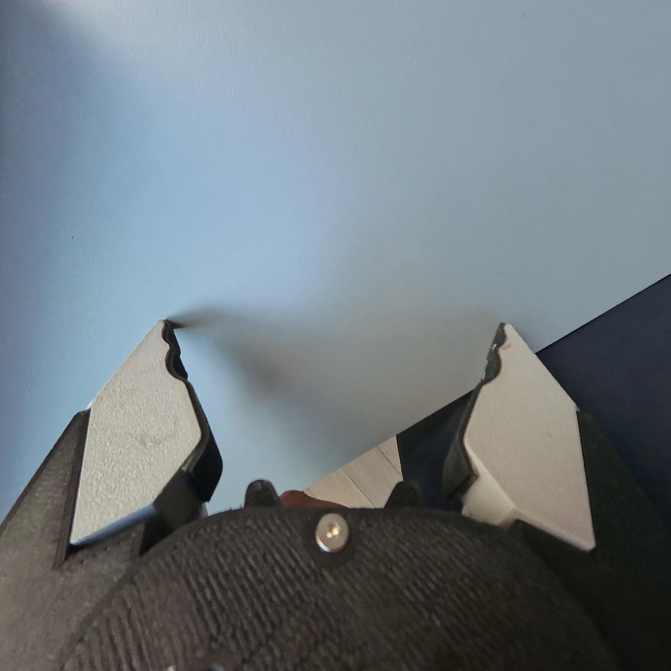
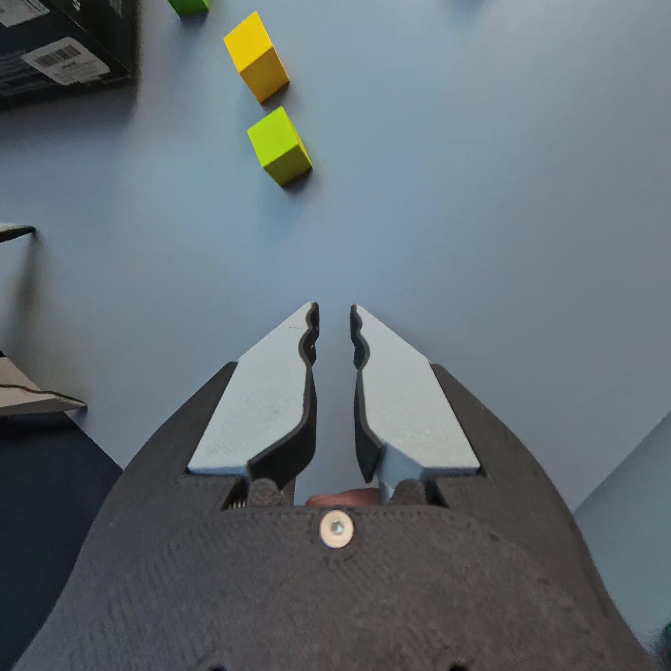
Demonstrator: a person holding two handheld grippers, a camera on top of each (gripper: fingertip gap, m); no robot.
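My left gripper [image 1: 333,322] is wide open and holds nothing; it hangs close over the bare light-blue tabletop [image 1: 326,163]. My right gripper [image 2: 334,305] stands open by a narrow gap with nothing between its pads, above the same blue tabletop [image 2: 472,218]. Ahead of it and a little to the left lies a lime-green block [image 2: 279,145]. A yellow block [image 2: 256,56] lies just beyond that one. Another green block [image 2: 188,5] shows at the top edge.
A black box with white stickers [image 2: 61,47] stands at the far left. Grey flat things [image 2: 25,395] and a dark edge [image 2: 14,230] lie at the left border. The table's edge and a dark blue floor [image 1: 617,345] lie to the right of my left gripper. Across from one pair of fingers to the other is roughly 25 cm.
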